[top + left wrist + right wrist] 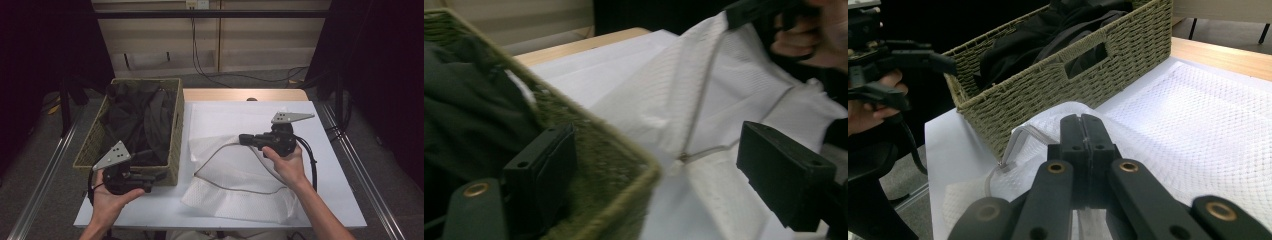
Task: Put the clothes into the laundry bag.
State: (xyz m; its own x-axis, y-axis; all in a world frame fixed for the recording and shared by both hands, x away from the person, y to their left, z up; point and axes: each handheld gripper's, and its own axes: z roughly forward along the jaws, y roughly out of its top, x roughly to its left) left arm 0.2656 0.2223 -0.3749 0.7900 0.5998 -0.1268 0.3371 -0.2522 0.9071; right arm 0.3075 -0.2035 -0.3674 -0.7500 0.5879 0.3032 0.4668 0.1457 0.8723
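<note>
Jaws of our right gripper pinched on the mesh bag, lifting its edge off the worktop, our left gripper gaping wide at the basket corner

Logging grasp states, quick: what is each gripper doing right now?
Left gripper: open, fingers straddling the near corner of the wicker basket.
Right gripper: shut on the white mesh bag, lifting its edge.

The left gripper, held low in an upturned left hand, has its jaws spread wide. The right gripper, gripped from behind by the right hand, has its jaws pressed together.
</note>
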